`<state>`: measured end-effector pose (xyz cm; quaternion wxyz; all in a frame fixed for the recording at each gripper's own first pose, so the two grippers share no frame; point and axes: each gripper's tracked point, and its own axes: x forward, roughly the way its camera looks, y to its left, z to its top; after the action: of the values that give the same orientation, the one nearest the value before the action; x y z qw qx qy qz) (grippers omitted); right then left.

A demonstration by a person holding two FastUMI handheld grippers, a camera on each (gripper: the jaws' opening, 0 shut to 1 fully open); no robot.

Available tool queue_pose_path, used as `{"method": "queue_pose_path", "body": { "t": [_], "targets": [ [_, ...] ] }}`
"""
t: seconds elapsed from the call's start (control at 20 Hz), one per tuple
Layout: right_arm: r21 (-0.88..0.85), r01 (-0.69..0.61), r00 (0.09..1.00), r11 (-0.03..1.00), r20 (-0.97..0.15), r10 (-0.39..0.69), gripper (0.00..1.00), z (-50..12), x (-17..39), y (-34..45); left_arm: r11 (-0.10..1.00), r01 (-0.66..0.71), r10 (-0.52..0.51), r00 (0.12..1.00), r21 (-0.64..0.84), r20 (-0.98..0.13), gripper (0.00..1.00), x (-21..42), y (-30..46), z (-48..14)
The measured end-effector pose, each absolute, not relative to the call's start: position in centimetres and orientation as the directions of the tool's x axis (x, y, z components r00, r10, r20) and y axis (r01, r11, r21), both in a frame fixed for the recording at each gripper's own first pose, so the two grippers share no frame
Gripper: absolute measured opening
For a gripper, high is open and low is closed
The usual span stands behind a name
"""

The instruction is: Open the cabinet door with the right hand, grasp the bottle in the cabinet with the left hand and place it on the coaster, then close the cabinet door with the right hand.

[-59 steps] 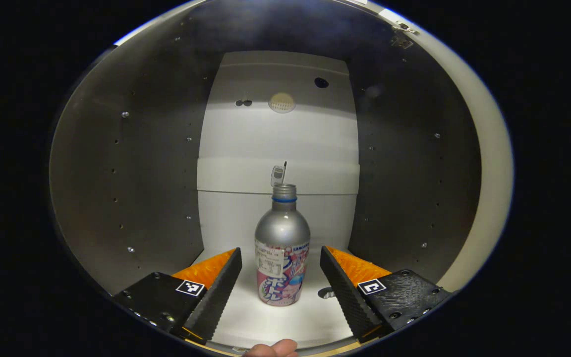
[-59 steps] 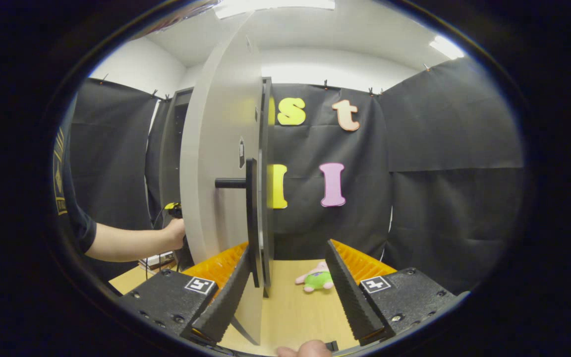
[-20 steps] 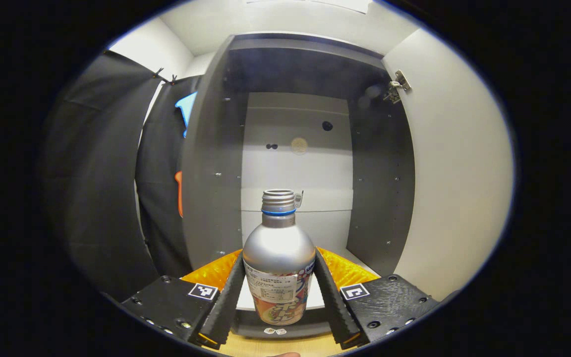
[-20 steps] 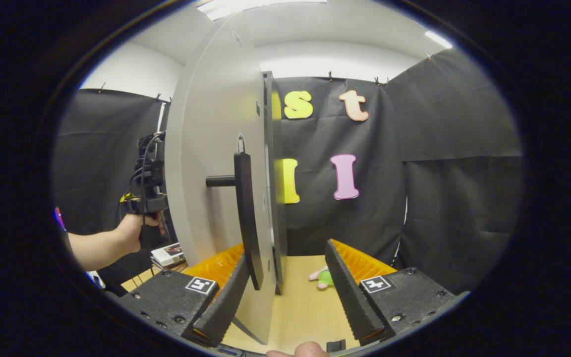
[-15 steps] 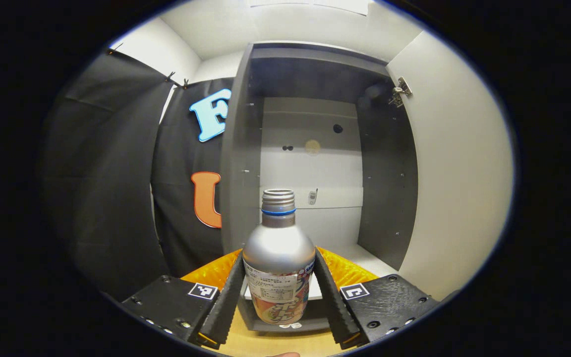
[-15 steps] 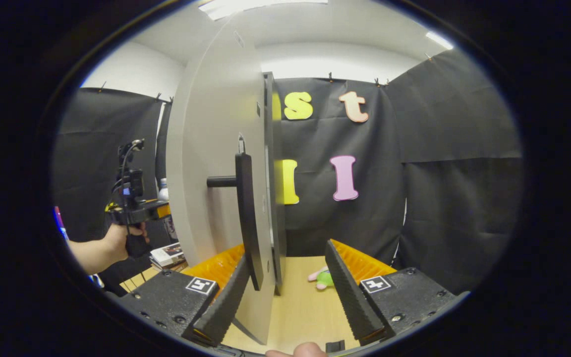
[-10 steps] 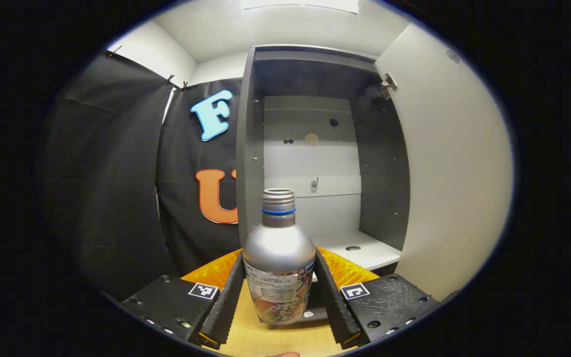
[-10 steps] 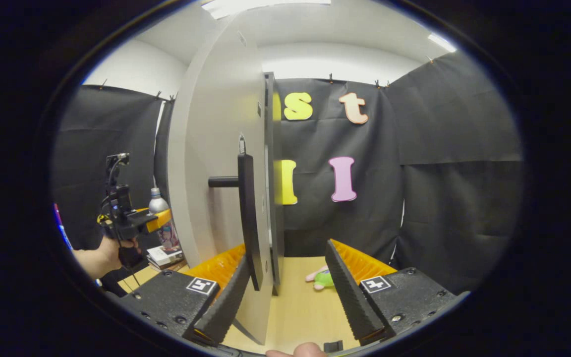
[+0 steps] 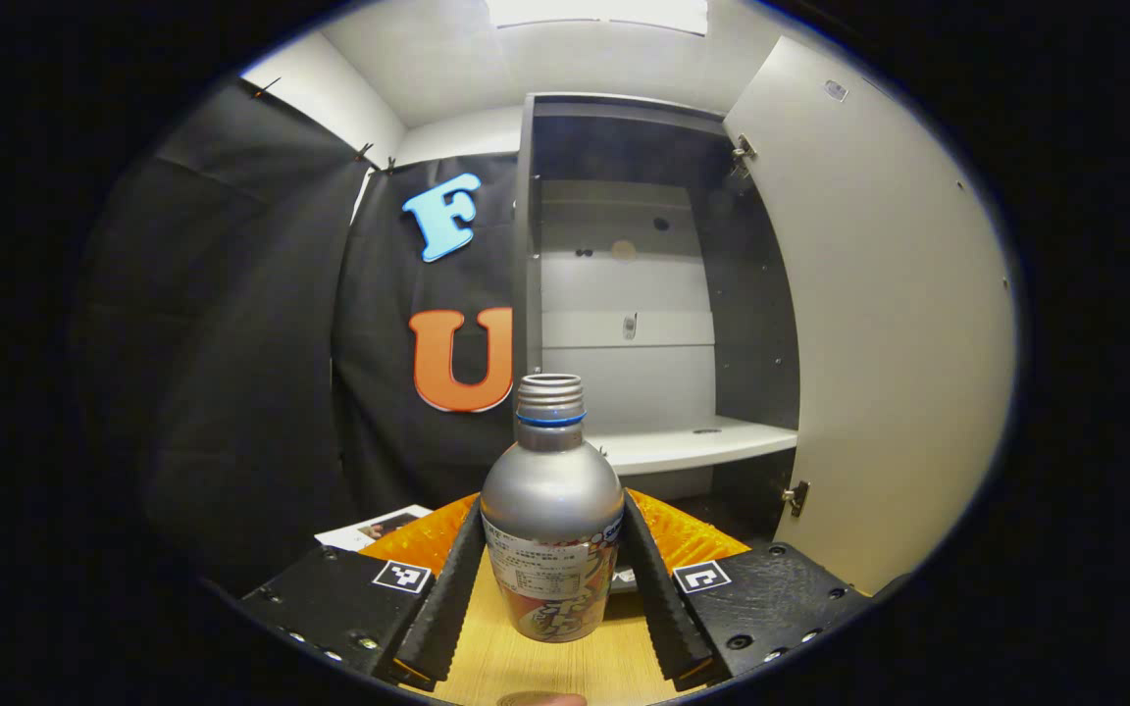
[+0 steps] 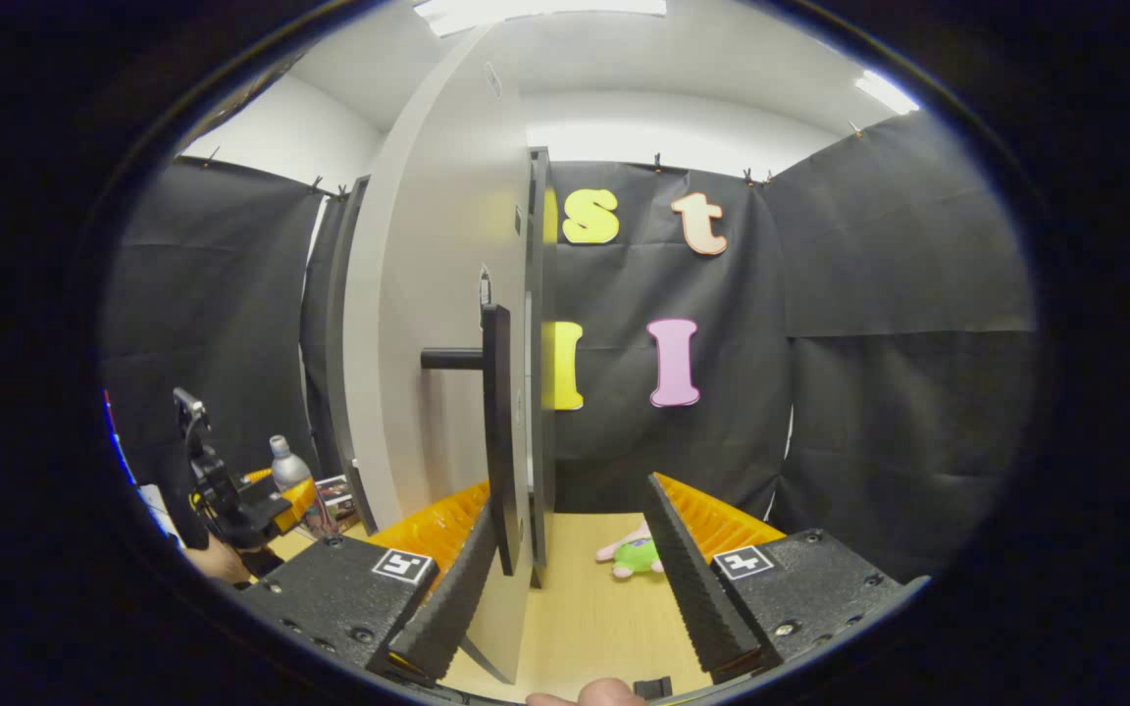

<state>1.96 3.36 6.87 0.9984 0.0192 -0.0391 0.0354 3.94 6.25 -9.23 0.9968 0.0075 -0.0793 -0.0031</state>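
A: Left gripper: clamped on the aluminium bottle, one finger pressed to each flank at label height. Bottle upright, neck open with no cap, blue ring just below the thread.

B: Bottle's place?

A: Outside the cabinet, held above the wooden tabletop; base apart from the wood. Cabinet behind it, open, pale shelf bare apart from a small dark spot. Cabinet door swung out on the right side of the left gripper view, hinges at top and bottom of its inner edge. Printed sheet flat on the table, just left of the left finger.

B: Coaster?

A: Cannot pick one out. Skipped.

B: Right gripper?

A: Right gripper: fingers well apart, nothing pinched. Door edge-on between them, closer to the left finger; black bar handle standing off the door face on a short post, lower end reaching down beside that finger. Contact between finger and door or handle: cannot tell. Fingertip of the holding hand at the bottom edge.

B: Beyond the door?

A: In the right gripper view, far left and low: the left gripper with the bottle in it, the hand under it, partly cut by the edge. Small stack of booklets beside the cabinet's foot. Right of the door: wooden tabletop, and a small pink-and-green plush toy lying on it near the black cloth wall.
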Motion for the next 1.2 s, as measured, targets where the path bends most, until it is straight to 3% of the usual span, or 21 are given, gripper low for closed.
{"method": "queue_pose_path", "body": {
  "t": [0.65,1.2],
  "targets": [
    [-0.041,-0.020,0.996,0.999,0.084,0.024,0.89,7.2,1.6,5.0,0.993,-0.115,0.118,0.989,-0.037,0.091,0.75,1.3,10.5,-26.0],
    [-0.038,-0.009,0.997,0.999,0.081,0.012,0.89,7.1,1.3,5.1,0.995,-0.085,0.088,0.994,-0.043,0.065,0.75,0.1,8.4,-29.3]
  ]
}}
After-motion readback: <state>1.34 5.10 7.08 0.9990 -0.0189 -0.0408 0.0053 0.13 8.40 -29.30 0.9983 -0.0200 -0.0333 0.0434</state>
